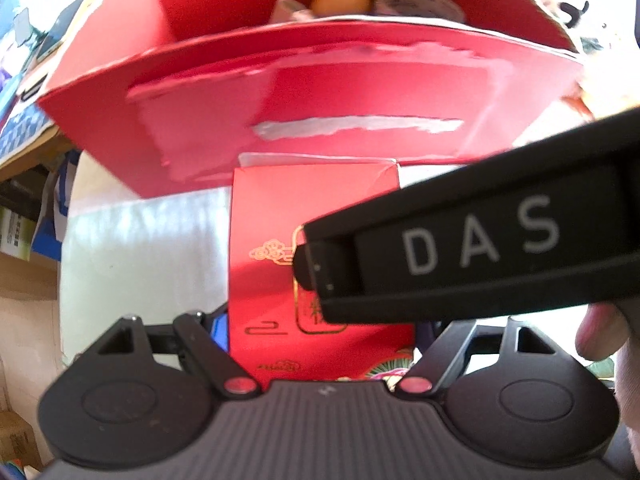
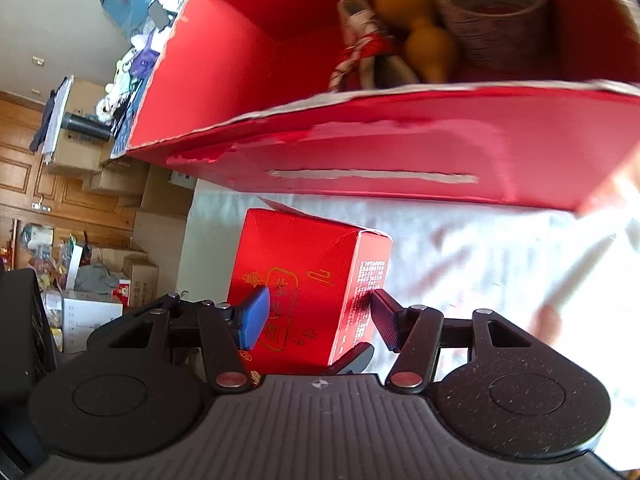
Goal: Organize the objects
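Small red carton [image 2: 304,280] stands upright on the white cloth [image 2: 460,248], just near of the big open red box [image 2: 400,148]. Right gripper [image 2: 320,320] straddles it, pads apparently on its sides: looks grasped. Left gripper [image 1: 320,344]: fingertips hidden, can't tell. Advice: lift straight, clear the box's near wall, lower into its free left half.
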`<state>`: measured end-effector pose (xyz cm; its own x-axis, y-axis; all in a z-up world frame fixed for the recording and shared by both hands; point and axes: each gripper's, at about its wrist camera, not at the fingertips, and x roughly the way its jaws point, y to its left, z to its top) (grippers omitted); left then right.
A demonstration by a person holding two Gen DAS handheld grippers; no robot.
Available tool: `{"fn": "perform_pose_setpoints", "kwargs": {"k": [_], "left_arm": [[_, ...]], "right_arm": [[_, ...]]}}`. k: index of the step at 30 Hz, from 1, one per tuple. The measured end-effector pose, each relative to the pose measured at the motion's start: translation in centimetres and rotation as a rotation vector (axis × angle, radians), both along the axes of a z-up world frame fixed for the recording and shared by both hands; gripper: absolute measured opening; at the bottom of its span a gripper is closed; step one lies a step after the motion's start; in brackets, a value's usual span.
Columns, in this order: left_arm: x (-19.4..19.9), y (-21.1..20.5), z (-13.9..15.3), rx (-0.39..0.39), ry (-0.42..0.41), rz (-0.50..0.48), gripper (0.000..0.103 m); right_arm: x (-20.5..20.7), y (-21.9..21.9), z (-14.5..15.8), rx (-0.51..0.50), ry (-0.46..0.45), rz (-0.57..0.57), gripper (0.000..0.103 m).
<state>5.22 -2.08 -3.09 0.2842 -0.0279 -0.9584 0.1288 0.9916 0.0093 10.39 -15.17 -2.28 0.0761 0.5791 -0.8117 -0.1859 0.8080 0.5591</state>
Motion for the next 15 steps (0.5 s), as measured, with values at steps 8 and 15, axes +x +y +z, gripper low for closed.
{"fn": "perform_pose_setpoints", "kwargs": {"k": [8,15], "left_arm": [[-0.4,-5.1,1.1,-0.002,-0.003,-0.085,0.080],[-0.7,-10.4,2.1,-0.006,-0.014,-0.189,0.080]], "right_arm": [[-0.9,-3.9,1.0,-0.002,-0.020,-0.062,0.059],[-1.6,-8.1,1.7,-0.010,-0.035,-0.145,0.060]]}}
